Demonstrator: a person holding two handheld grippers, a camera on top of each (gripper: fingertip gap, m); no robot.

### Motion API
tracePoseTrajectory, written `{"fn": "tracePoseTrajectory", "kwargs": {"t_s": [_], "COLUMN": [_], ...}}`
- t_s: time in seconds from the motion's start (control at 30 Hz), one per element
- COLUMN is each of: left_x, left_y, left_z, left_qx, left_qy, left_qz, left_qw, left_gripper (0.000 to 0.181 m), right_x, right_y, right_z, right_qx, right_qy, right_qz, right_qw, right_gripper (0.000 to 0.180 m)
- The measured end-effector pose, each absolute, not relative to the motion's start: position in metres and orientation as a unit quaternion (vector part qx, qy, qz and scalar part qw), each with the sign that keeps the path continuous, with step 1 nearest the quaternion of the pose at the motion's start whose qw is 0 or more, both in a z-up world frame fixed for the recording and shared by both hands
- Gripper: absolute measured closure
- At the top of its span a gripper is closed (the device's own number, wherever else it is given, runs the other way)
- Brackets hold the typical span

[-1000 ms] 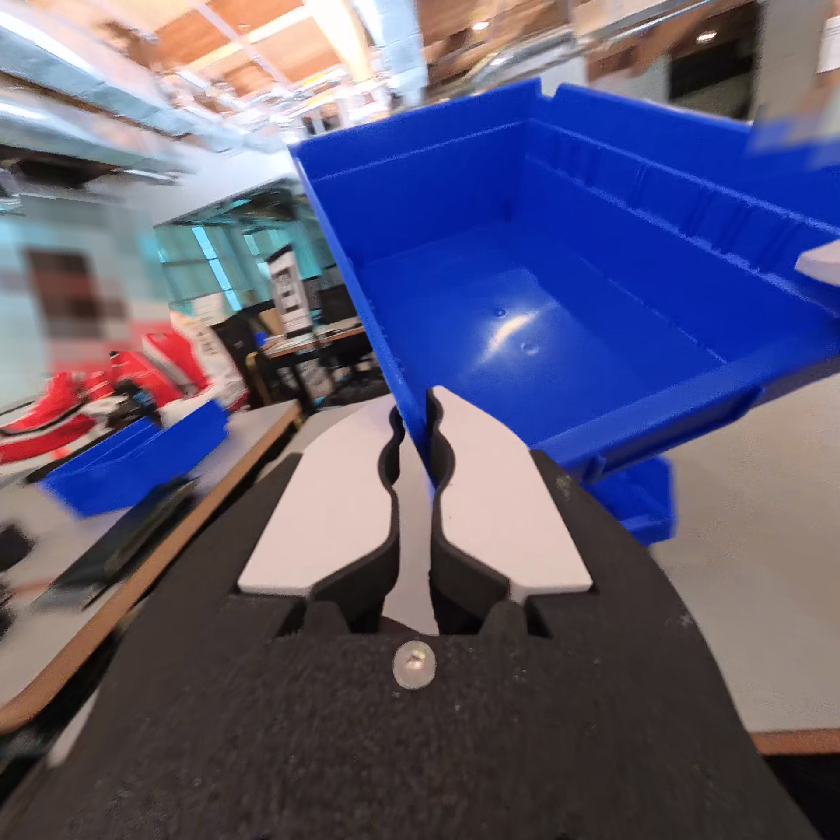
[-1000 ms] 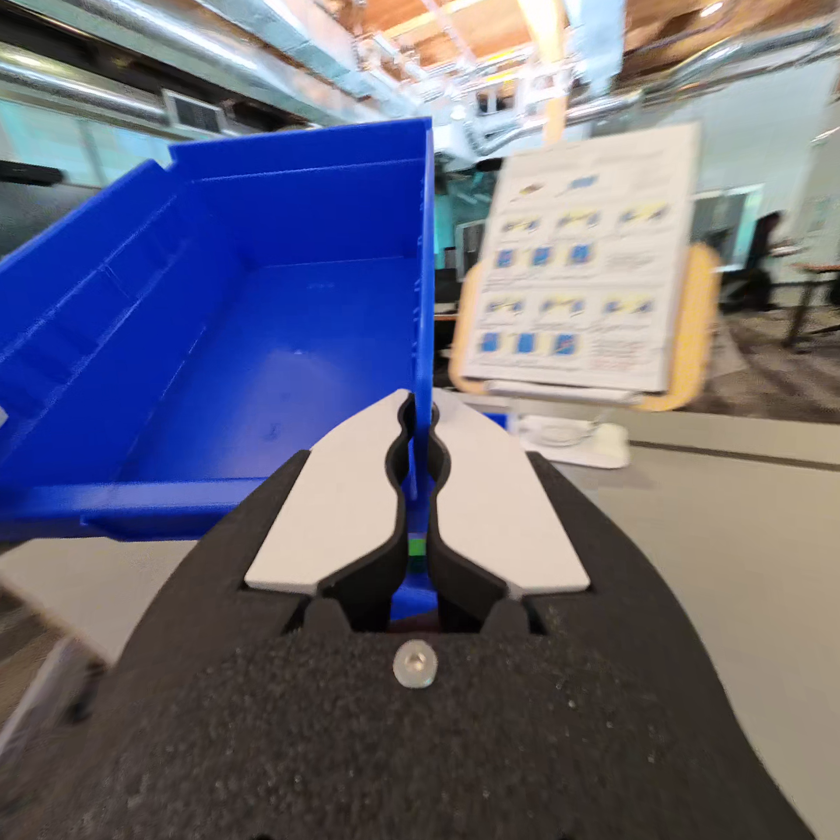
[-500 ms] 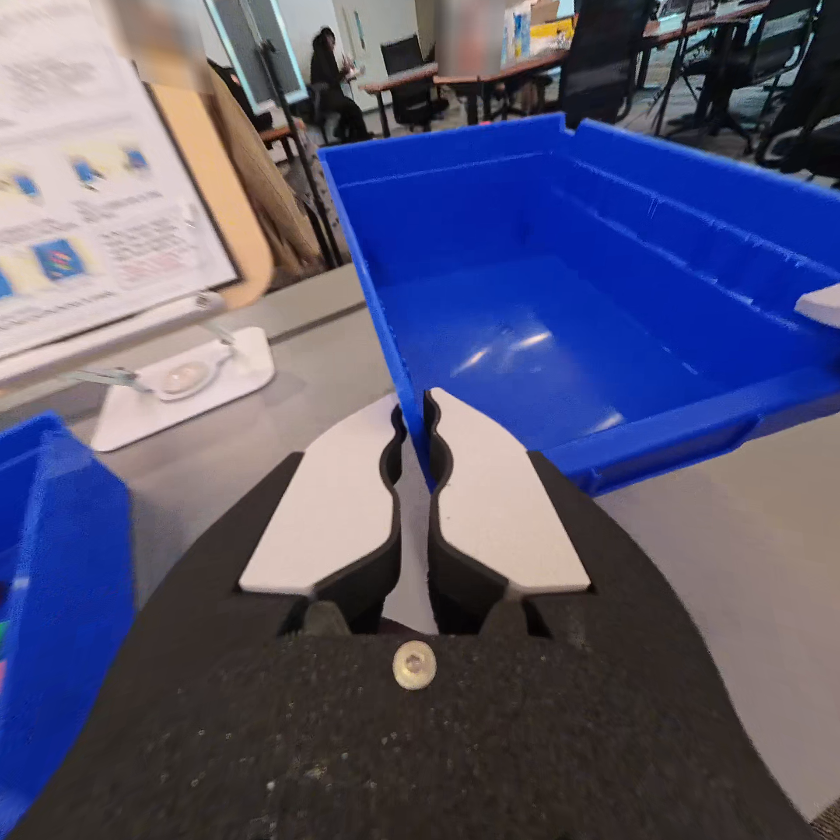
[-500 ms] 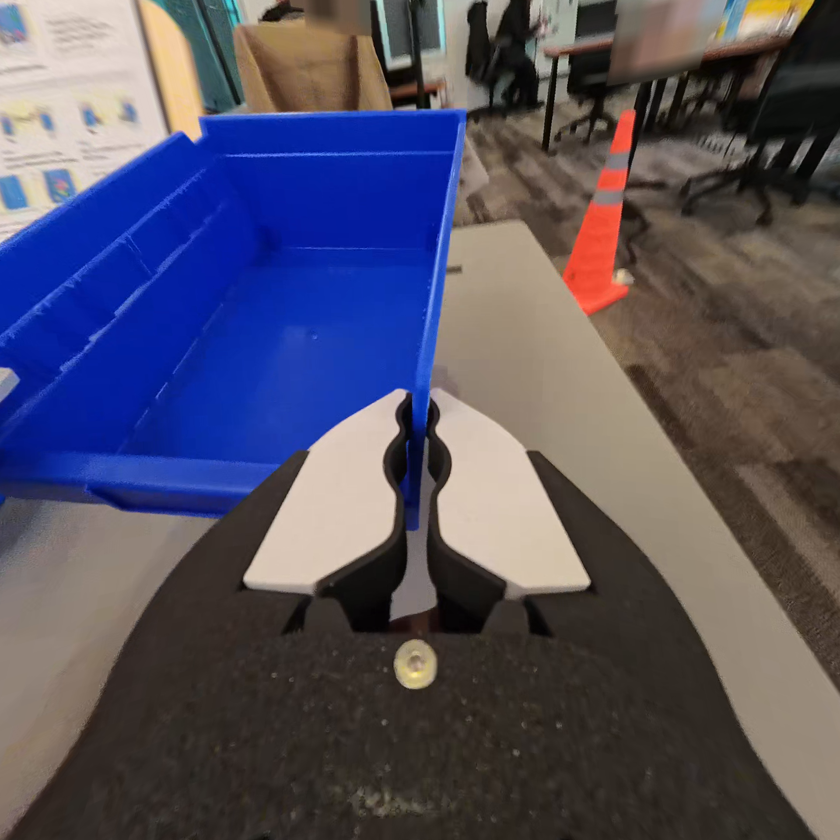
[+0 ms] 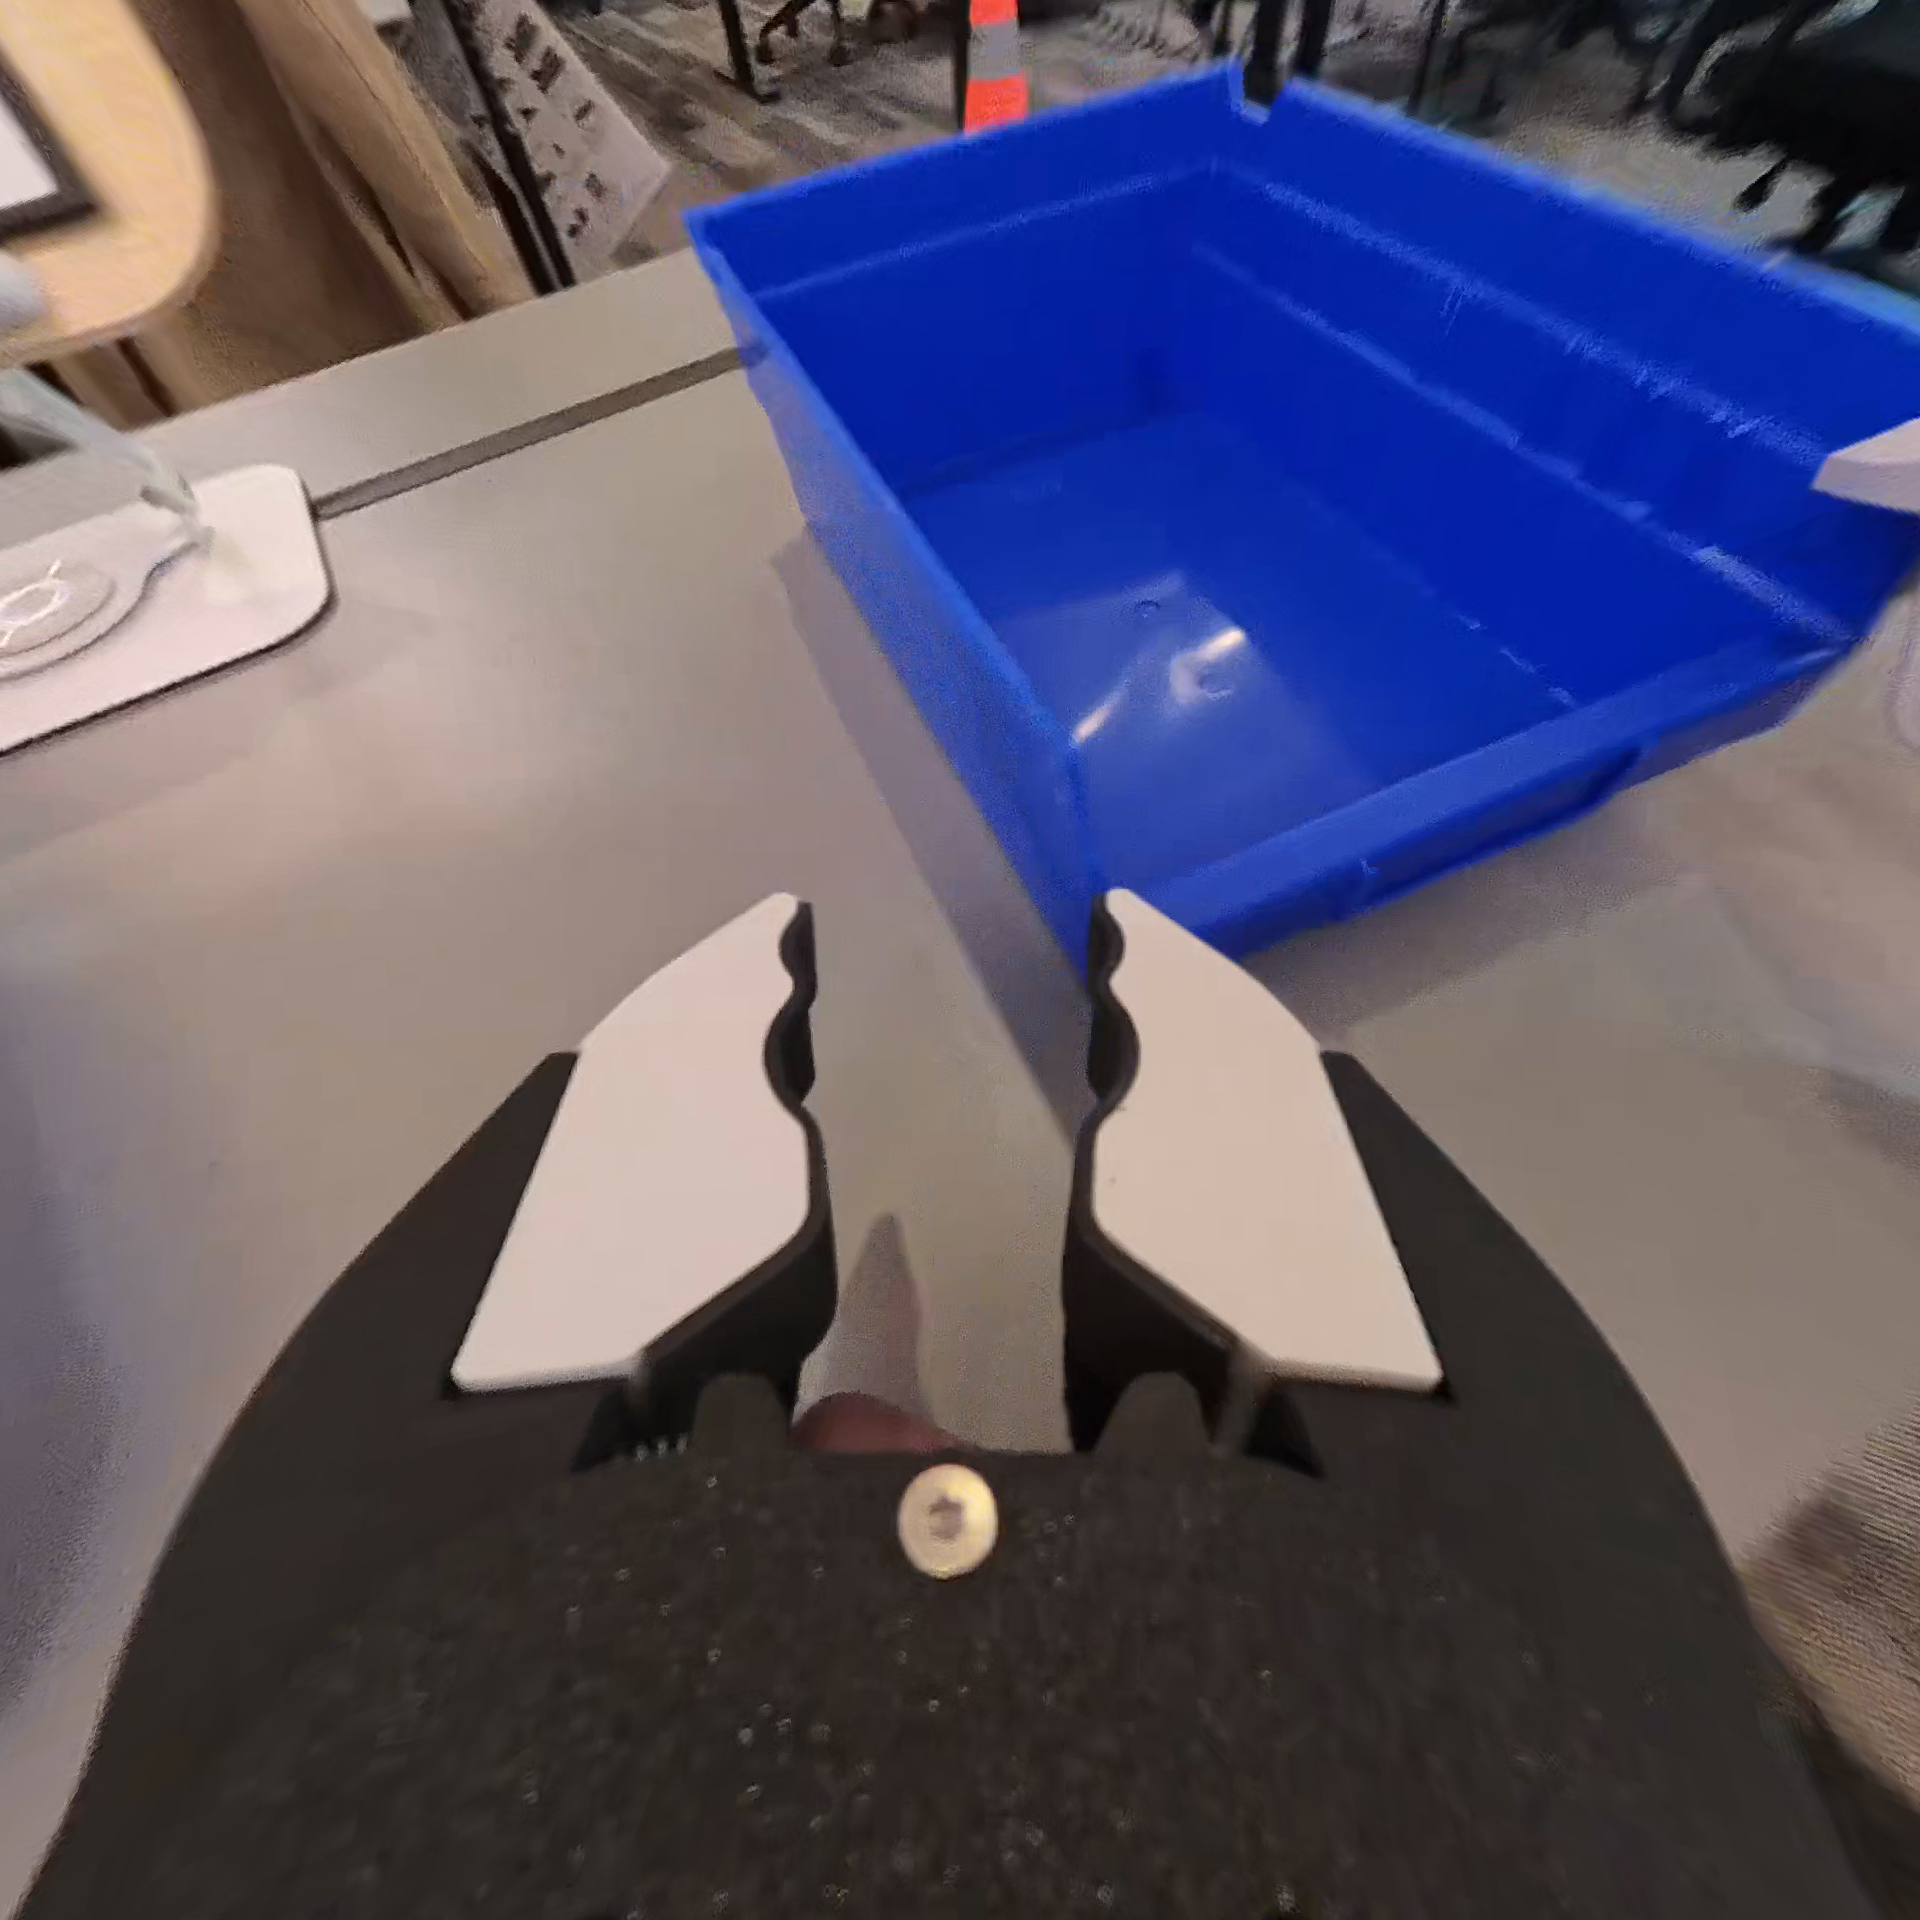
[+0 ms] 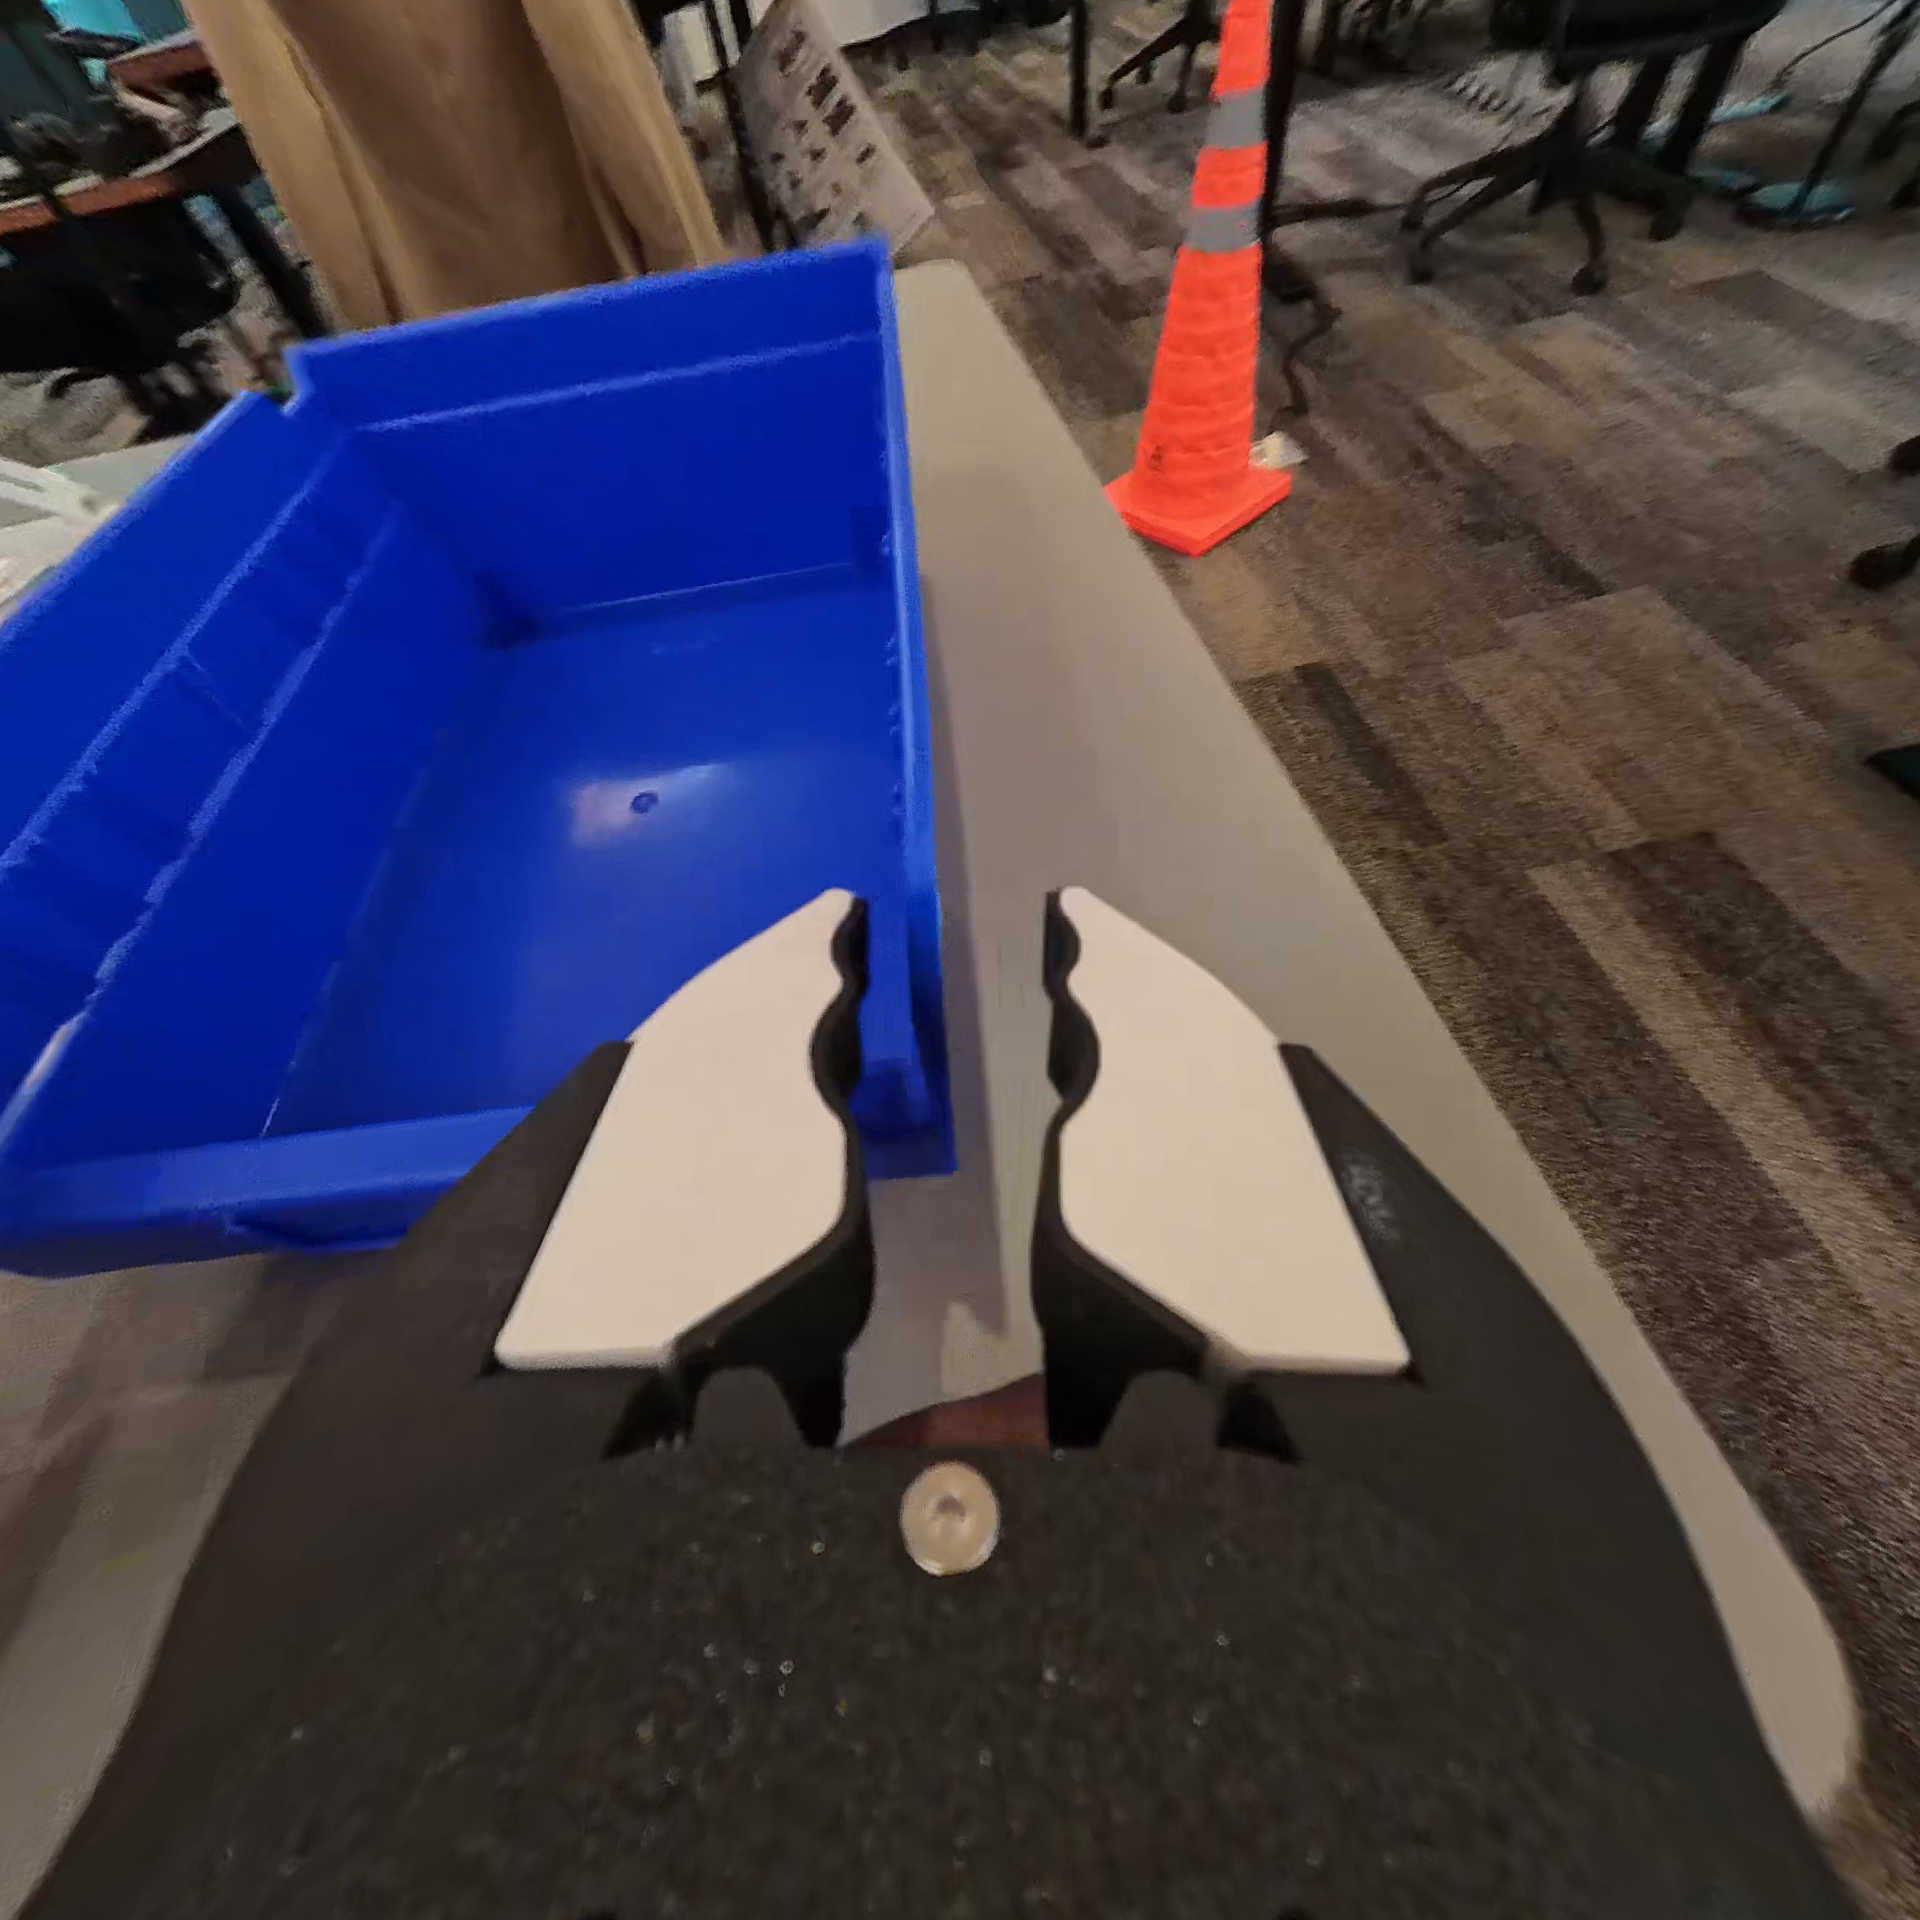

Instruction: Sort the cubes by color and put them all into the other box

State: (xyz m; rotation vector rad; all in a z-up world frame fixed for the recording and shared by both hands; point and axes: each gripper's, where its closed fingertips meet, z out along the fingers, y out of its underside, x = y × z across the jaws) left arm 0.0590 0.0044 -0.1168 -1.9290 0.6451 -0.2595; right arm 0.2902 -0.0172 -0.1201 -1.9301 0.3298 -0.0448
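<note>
Both grippers have let go: half a second back each one was pinched on a side wall of the blue box [image 5: 1299,582], and now my left gripper [image 5: 948,940] has its fingers spread wide with nothing but bare grey table [image 5: 520,831] between them, and my right gripper [image 6: 951,914] stands parted too, gripping nothing. A second ago the box was lifted and tipped up against the ceiling; now it sits flat on the table, open side up, and I see no cubes in it, just a glossy floor catching the light. In the left wrist view the box lies ahead and to the right of my fingers, its near left corner just beyond the right fingertip [image 5: 1117,914], its long axis running away from me toward the upper left, the low front lip nearest and the tall back wall far off. In the right wrist view the same box [image 6: 468,810] is ahead and to the left; its right wall still runs up through the gap between my fingers, closer to the left one, not touched that I can tell. The box lies close along the table's right edge, lengthwise with it. Off the table an orange cone [image 6: 1210,343] stands on the striped carpet [image 6: 1558,727], and in the left view a white stand base [image 5: 156,603] rests on the table well to the left of the box. The other gripper's white tip [image 5: 1870,488] shows at the box's right wall.
</note>
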Motion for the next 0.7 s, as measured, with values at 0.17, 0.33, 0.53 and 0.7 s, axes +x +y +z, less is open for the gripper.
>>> {"fn": "tracePoseTrajectory", "kwargs": {"t_s": [0.17, 0.33, 0.53, 0.7], "left_x": [-0.075, -0.288, -0.386, -0.39], "left_y": [-0.02, -0.011, 0.001, 0.028], "left_z": [-0.057, -0.038, -0.083, -0.118], "left_qx": [-0.794, -0.801, -0.821, -0.847], "left_qy": [0.238, 0.098, 0.009, 0.016], "left_qz": [-0.149, -0.015, 0.023, 0.033], "left_qw": [0.538, 0.591, 0.571, 0.53], "left_gripper": [0.13, 0.133, 0.132, 0.174], "right_x": [0.207, -0.053, -0.183, -0.199], "right_y": [-0.05, -0.051, 0.001, 0.031], "right_z": [-0.036, -0.034, -0.101, -0.119], "right_qx": [-0.737, -0.713, -0.775, -0.804], "right_qy": [0.089, -0.069, -0.07, -0.041], "right_qz": [-0.019, 0.209, 0.157, 0.131], "right_qw": [0.67, 0.666, 0.609, 0.579], "right_gripper": [0.14, 0.14, 0.135, 0.162]}}
